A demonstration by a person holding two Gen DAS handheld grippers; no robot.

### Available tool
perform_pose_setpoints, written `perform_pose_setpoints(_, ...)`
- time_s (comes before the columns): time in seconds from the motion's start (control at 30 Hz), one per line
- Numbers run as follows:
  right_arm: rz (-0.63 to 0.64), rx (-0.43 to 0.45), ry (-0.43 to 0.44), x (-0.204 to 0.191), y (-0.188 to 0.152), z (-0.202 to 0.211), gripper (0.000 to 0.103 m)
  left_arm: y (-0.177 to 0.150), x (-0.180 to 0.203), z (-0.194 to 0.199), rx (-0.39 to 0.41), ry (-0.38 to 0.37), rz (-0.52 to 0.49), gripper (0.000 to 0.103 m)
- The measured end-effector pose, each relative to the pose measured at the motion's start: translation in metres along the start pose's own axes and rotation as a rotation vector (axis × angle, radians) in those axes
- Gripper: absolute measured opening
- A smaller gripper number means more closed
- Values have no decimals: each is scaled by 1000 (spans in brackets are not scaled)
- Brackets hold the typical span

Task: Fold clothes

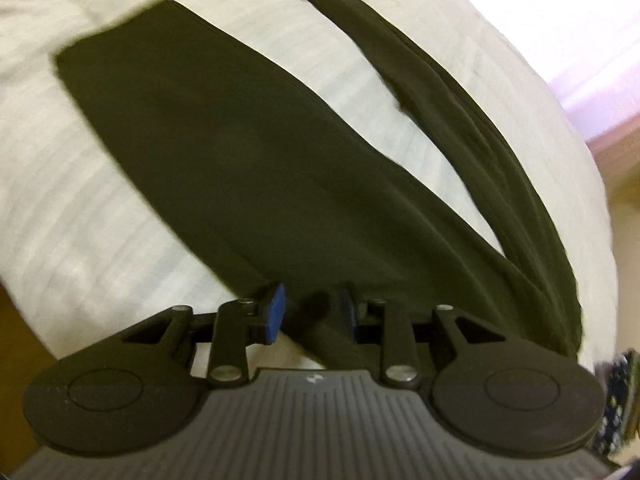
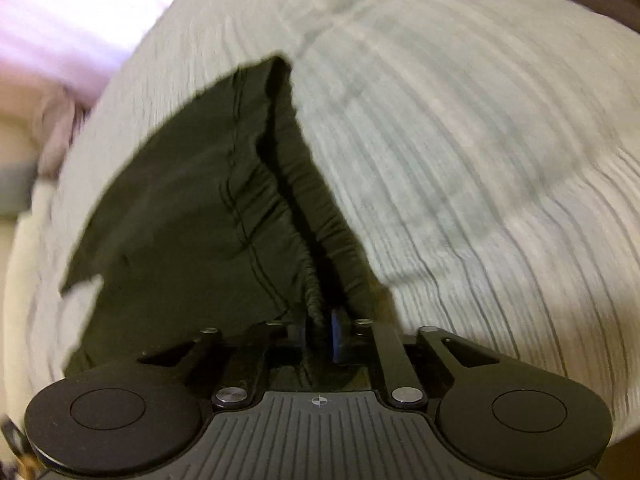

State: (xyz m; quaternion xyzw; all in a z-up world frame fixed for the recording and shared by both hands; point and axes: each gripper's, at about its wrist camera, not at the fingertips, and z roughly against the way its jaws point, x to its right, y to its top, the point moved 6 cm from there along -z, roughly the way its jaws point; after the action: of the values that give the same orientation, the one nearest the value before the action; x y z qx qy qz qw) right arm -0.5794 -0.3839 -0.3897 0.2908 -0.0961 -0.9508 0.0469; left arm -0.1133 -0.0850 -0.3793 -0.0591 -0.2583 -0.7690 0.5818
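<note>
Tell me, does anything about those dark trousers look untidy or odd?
Yes. In the left wrist view, one leg of the dark trousers lies flat on the white striped bedcover, but the other leg is bunched into a narrow, rumpled strip, splayed apart from it.

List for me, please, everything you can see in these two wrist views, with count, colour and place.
trousers: one, dark olive, spread on the bedcover, legs apart, gathered waistband in the right wrist view.
bedcover: one, pale ribbed white, under the trousers.
left claw: one, black with blue pads, partly closed around a trouser edge.
right claw: one, black with blue pads, clamped on the waistband.
</note>
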Motion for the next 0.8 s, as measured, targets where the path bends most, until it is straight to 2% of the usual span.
perform_pose_setpoints(0.03,-39,45,-8,3,0,11,40,7,-11,2,22,16,34,34)
perform_pose_setpoints(0.07,-72,102,-22,6,-3,23,71,13,-22,4,45,32,68,35)
perform_pose_setpoints(0.1,-105,156,-34,10,-6,34,81,20,-33,5,67,49,103,38)
perform_pose_setpoints(0.17,-177,219,-20,13,-16,44,81,33,-54,7,110,76,167,39)
perform_pose_setpoints(0.27,-327,198,4,20,-37,32,80,54,-80,-2,151,102,209,43)
perform_pose_setpoints(0.37,-371,205,-4,16,-48,22,80,74,-103,-16,176,131,212,43)
perform_pose_setpoints(0.4,-369,210,-24,15,-48,21,74,80,-111,-20,185,140,214,39)
perform_pose_setpoints(0.43,-368,215,-44,14,-49,20,64,86,-115,-25,189,144,203,32)
perform_pose_setpoints(0.47,-367,220,-64,13,-50,19,39,91,-115,-25,196,134,180,20)
perform_pose_setpoints(0.5,-365,225,-84,12,-50,19,25,95,-113,-22,205,117,154,7)
perform_pose_setpoints(0.57,-362,236,-123,10,-51,17,18,103,-110,-16,225,82,103,6)
perform_pose_setpoints(0.67,-358,251,-183,7,-53,14,15,109,-108,9,266,21,-9,8)
perform_pose_setpoints(0.8,-358,237,-257,7,-57,-1,15,94,-135,-17,128,86,-123,12)
